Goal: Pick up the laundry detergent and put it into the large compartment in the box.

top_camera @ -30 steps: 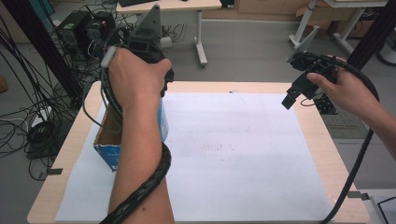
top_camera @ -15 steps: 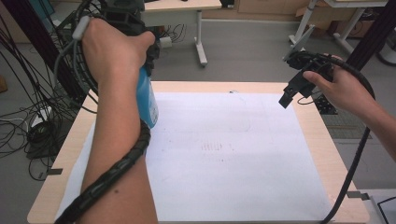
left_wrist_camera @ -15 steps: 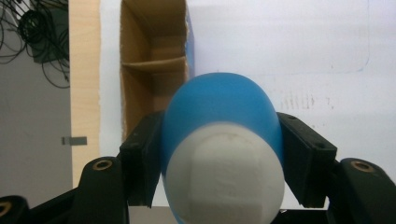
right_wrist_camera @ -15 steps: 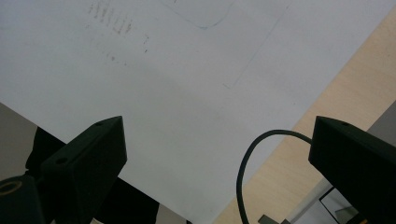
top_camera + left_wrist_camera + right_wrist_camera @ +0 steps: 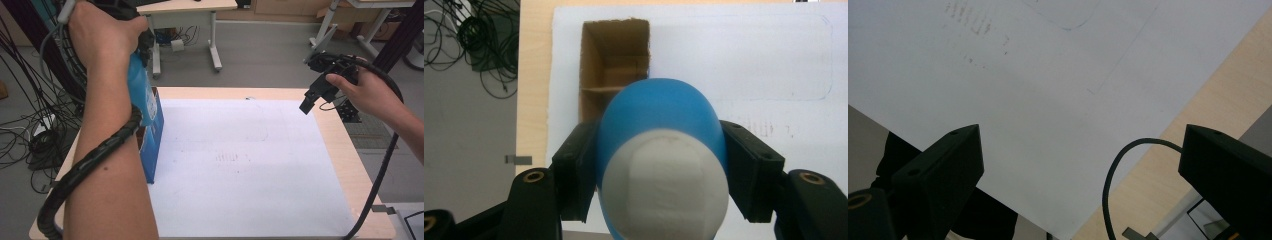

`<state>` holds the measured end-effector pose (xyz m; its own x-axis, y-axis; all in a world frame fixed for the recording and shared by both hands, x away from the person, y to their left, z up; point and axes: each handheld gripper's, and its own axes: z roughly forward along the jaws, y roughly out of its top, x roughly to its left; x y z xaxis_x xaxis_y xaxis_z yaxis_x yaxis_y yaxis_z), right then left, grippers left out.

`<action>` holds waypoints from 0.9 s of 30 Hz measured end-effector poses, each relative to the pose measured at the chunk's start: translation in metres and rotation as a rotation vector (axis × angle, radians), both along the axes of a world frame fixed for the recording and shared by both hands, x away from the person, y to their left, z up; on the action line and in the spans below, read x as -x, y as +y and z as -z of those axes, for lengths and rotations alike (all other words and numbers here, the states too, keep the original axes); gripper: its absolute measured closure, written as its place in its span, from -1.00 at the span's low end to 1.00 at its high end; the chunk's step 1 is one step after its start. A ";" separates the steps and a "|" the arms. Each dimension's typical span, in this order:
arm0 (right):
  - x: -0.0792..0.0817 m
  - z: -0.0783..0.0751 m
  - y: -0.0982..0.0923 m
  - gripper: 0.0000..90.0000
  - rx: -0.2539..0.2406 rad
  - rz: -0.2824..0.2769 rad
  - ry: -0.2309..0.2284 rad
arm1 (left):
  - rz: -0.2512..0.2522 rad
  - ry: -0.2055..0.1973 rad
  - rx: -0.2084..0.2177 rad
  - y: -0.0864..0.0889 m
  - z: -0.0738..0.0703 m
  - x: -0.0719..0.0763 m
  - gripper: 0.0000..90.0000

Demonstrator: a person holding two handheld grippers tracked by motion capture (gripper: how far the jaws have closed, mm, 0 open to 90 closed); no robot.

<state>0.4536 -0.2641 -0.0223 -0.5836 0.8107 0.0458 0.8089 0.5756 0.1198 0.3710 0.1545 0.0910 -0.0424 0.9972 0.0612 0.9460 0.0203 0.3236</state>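
High view: the left hand-held gripper (image 5: 131, 37) is lifting a blue bottle (image 5: 139, 92) out of the box (image 5: 154, 142) at the surface's left edge, with the bottle's lower end at the box's mouth. The likely next move is a carry to the white sheet (image 5: 250, 165). The right hand-held gripper (image 5: 314, 95) hangs over the far right corner.

Left gripper view: the jaws pinch the bottle, smooth blue with a white cap, above the open cardboard box.

Right gripper view: the jaws stand spread with nothing between them.

Grey floor (image 5: 270, 55), white desk (image 5: 187, 7) behind, tangled cables (image 5: 25, 130) left
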 end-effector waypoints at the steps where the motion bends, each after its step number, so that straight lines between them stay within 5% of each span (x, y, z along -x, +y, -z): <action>1: 0.001 -0.001 0.001 -0.91 0.002 -0.004 -0.003 | -0.002 -0.004 0.001 0.002 0.000 0.000 -0.15; 15: 0.002 -0.007 0.020 -0.91 0.028 -0.019 -0.007 | -0.017 -0.021 -0.025 0.027 -0.002 0.001 -0.15; 27: 0.004 -0.004 0.034 -0.91 0.042 -0.031 -0.006 | -0.045 0.005 -0.019 0.045 0.033 -0.006 -0.15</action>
<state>0.4496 -0.2303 -0.0181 -0.6086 0.7935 0.0081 0.7900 0.6049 0.1000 0.3774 0.1991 0.0583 -0.0872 0.9929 0.0806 0.9457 0.0571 0.3200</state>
